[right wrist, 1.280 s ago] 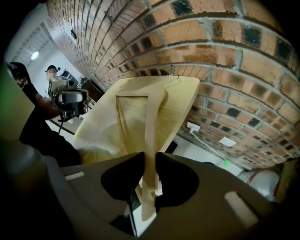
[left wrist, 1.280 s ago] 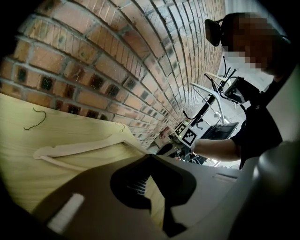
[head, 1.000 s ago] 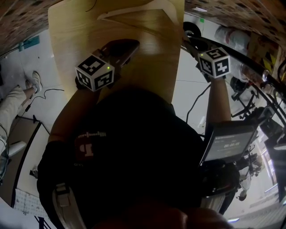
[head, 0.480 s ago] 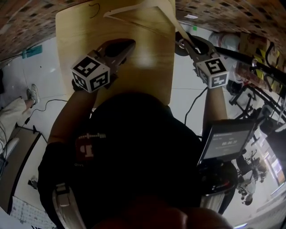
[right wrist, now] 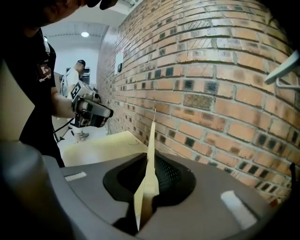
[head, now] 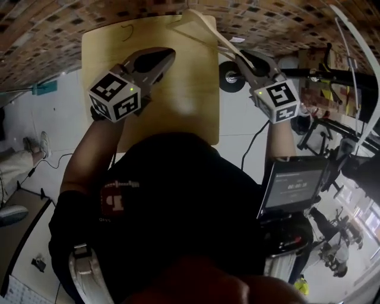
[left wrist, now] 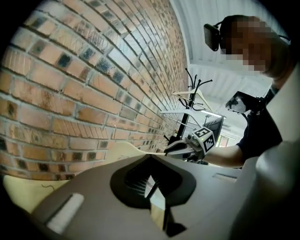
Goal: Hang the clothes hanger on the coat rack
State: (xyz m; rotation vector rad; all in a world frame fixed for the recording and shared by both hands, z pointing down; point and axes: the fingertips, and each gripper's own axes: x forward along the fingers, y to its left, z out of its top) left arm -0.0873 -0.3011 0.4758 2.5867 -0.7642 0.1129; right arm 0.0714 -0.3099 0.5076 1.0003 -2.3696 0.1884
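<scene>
- Right gripper (head: 240,58) fingers had just been closing, pinching one end of the hanger (right wrist: 149,164).
- Hanger was held up off the bench (head: 178,101), near the brick wall (right wrist: 211,93).
- Left gripper (head: 161,58) fingers were slightly spread, empty.

Clothes hanger (right wrist: 150,173): cream. Table (head: 178,89): pale yellow wood grain. Wall (right wrist: 211,70): red-brown brick, dark flecks, light mortar.

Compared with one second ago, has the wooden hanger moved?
Yes. The hanger, held in the right gripper whose jaws have just closed further, has risen off the table; its far end now shows against the brick wall.
</scene>
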